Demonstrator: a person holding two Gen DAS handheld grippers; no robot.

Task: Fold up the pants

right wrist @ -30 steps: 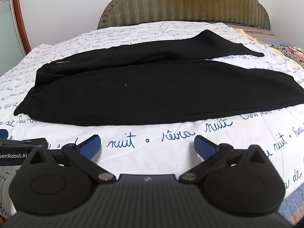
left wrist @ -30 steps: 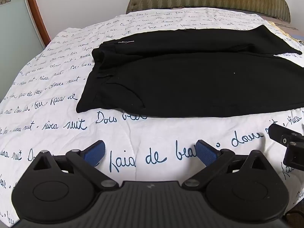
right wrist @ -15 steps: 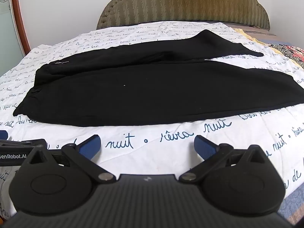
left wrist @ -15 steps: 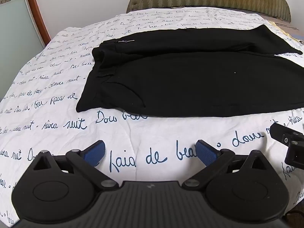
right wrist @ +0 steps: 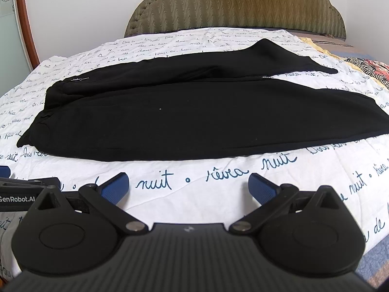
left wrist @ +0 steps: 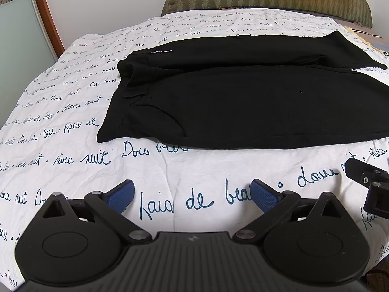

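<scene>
The bed point(left wrist: 60, 112), dressed in a white bedspread point(right wrist: 194, 177) printed with blue handwriting, is carrying everything here, and an olive padded headboard point(right wrist: 231, 7) is standing at its far end. The black pants point(left wrist: 243, 102) are lying flat across the middle of it, waistband to the left and the 2 legs running right, one leg lying partly over the other with the far leg point(right wrist: 279, 56) angling away. The fabric is looking soft, limp and light, likely to sag and crease rather than slide, so pinching the waistband corner point(left wrist: 104, 137) and the near hem point(right wrist: 379, 121) is probably the surest hold. The left tongs point(left wrist: 192, 196) and the right tongs point(right wrist: 187, 187) are both hovering over bare bedspread short of the pants, spread wide and gripping nothing. A small zipper pull point(left wrist: 160, 52) is glinting near the waistband.
</scene>
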